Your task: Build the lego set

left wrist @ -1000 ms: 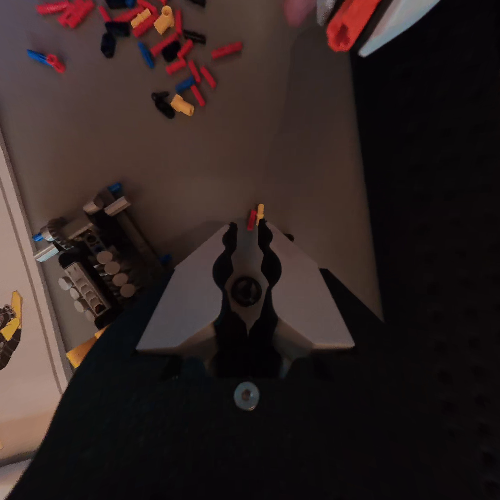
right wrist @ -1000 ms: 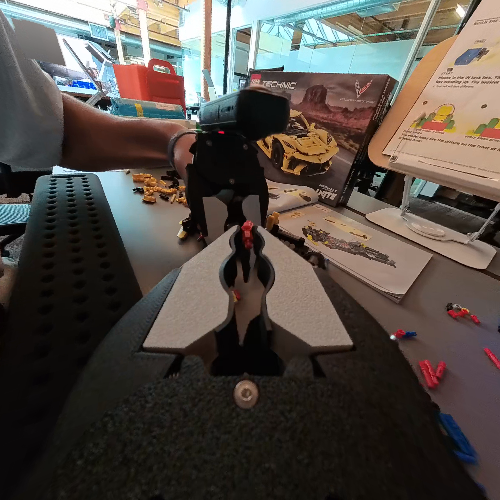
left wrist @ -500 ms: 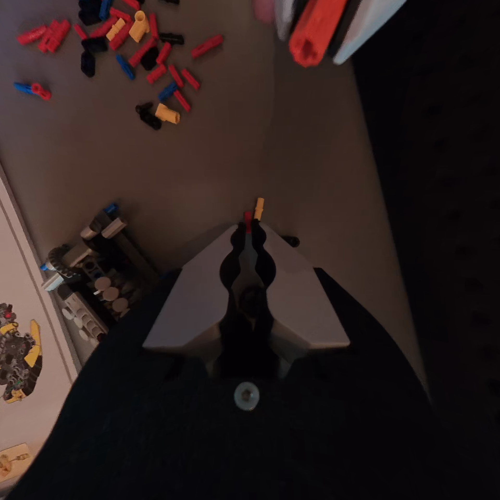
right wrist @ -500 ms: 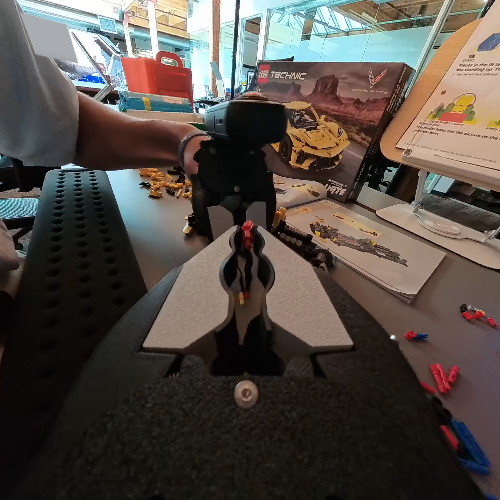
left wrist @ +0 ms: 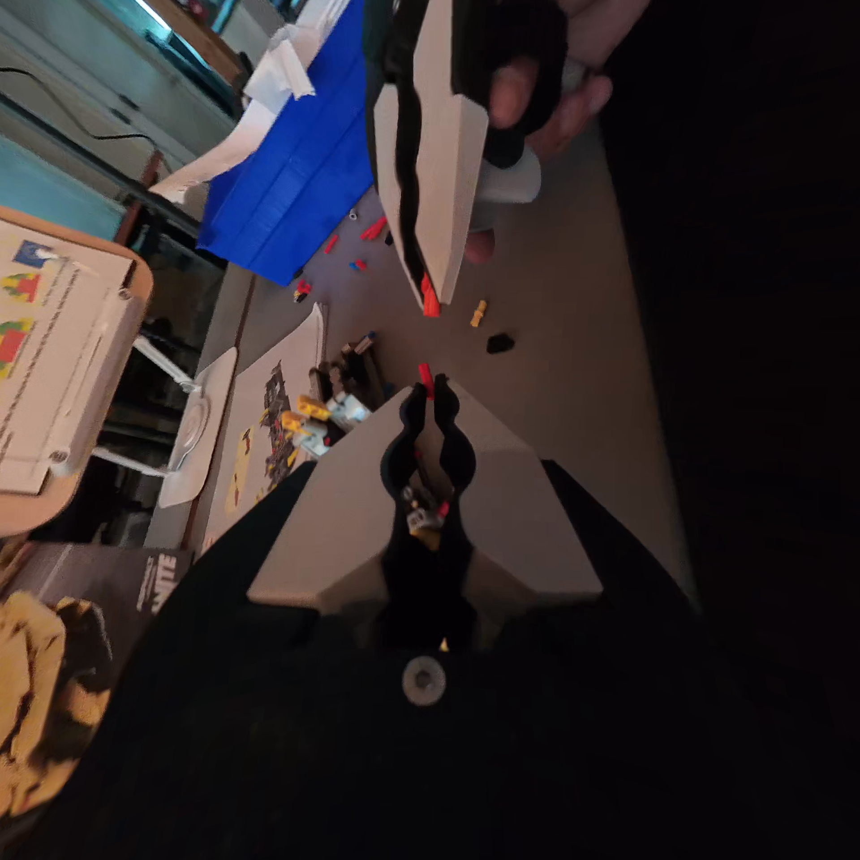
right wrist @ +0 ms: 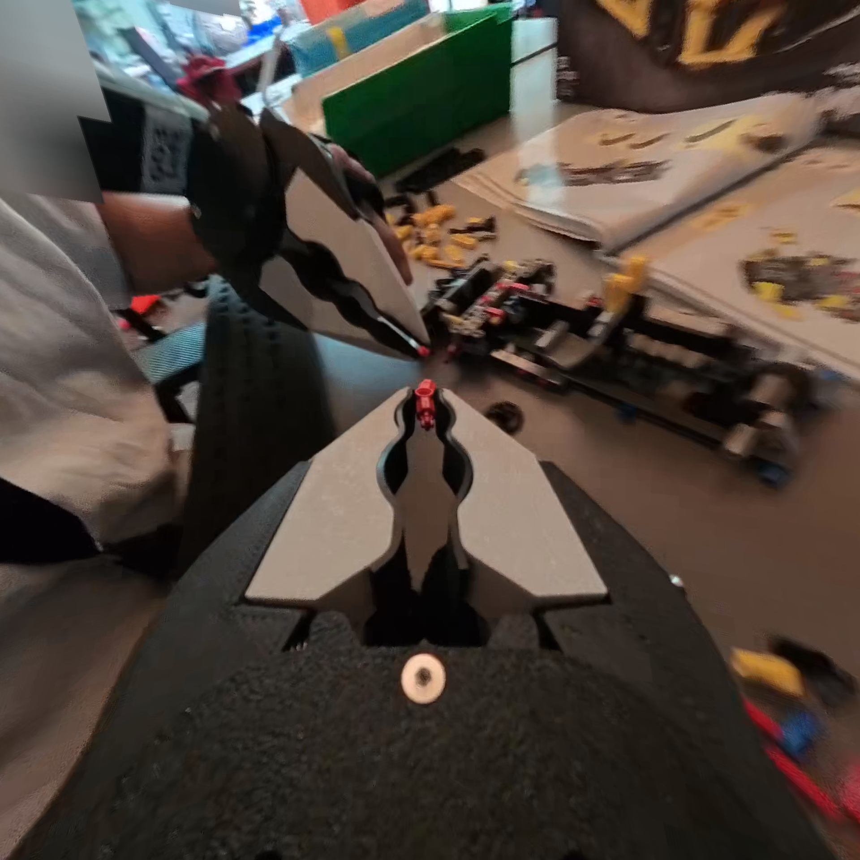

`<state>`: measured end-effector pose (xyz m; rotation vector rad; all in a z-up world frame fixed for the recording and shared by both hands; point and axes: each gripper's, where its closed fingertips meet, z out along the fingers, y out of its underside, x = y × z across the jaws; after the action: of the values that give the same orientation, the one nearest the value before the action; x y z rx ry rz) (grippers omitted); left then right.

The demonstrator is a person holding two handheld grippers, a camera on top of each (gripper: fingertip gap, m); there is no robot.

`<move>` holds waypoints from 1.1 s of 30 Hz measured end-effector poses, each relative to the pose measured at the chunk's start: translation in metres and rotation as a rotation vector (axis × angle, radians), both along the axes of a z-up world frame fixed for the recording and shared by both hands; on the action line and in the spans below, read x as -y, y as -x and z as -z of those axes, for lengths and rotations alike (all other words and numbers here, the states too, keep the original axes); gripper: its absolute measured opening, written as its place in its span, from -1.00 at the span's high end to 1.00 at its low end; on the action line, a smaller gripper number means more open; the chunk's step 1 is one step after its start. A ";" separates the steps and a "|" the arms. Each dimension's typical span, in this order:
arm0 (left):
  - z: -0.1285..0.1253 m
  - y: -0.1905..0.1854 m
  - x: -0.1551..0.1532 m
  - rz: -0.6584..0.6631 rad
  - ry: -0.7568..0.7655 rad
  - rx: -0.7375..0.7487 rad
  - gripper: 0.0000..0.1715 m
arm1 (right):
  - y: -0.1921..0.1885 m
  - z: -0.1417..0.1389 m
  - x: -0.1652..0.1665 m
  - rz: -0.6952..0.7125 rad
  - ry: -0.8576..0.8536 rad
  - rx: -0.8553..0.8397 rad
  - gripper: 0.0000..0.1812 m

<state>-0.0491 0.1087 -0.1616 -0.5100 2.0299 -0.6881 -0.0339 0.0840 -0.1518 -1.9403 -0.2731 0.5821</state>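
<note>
Grey table point(right wrist: 675, 512): both grippers pinch small red pins.

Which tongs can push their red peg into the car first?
Probably the left. In the right wrist view the left tongs hold a red peg right beside the half-built car, tip nearly touching it. The right tongs hold their own red pin farther back.

The half-built model point(right wrist: 605, 321) and booklet pages point(right wrist: 651, 186) are smeared by blur. The set's box point(right wrist: 698, 46) is cut off by the top edge.
</note>
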 end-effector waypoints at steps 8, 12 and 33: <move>0.000 0.028 -0.010 -0.052 -0.033 0.158 1.00 | 0.042 0.012 -0.019 -0.148 0.038 -0.028 0.93; 0.005 0.032 -0.005 -0.011 -0.018 0.133 0.99 | 0.044 0.015 -0.020 -0.167 0.055 -0.044 0.92; 0.058 0.063 -0.010 0.044 0.186 -0.506 0.99 | 0.020 0.012 -0.022 -0.063 0.001 0.009 0.93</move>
<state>-0.1120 0.1183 -0.2197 -0.8150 2.4637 -0.8422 -0.0539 0.1065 -0.1642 -1.9416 -0.3403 0.6146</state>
